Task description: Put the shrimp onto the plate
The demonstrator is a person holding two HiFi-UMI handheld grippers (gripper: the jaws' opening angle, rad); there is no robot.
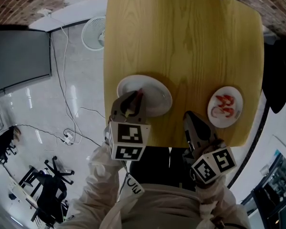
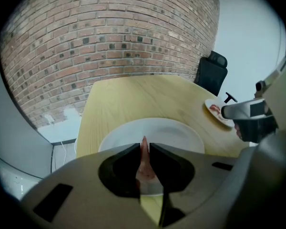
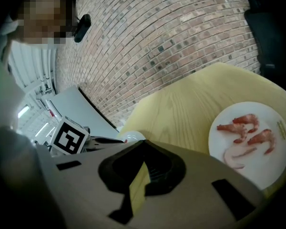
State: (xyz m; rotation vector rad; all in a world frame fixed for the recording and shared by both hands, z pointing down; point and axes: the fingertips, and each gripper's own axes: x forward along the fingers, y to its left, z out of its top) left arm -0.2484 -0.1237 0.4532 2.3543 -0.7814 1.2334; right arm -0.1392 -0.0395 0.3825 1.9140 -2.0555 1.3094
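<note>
A large white plate (image 1: 157, 93) (image 2: 174, 128) lies at the near left of the wooden table (image 1: 181, 32). My left gripper (image 1: 138, 93) (image 2: 143, 146) hangs over the plate's near side, shut on a pink shrimp (image 2: 144, 157) whose tip pokes out past the jaws. Several more shrimp (image 1: 226, 102) (image 3: 245, 124) lie on a smaller white plate (image 1: 210, 111) (image 3: 215, 142) at the near right. My right gripper (image 1: 187, 114) (image 3: 143, 142) is shut and holds nothing, just left of that plate at the table's front edge.
A black office chair (image 1: 278, 75) (image 2: 210, 73) stands at the table's right side. On the floor to the left are a white fan (image 1: 93, 32), loose cables (image 1: 66, 104) and a dark panel (image 1: 19, 56). A brick wall (image 2: 109, 37) runs behind the table.
</note>
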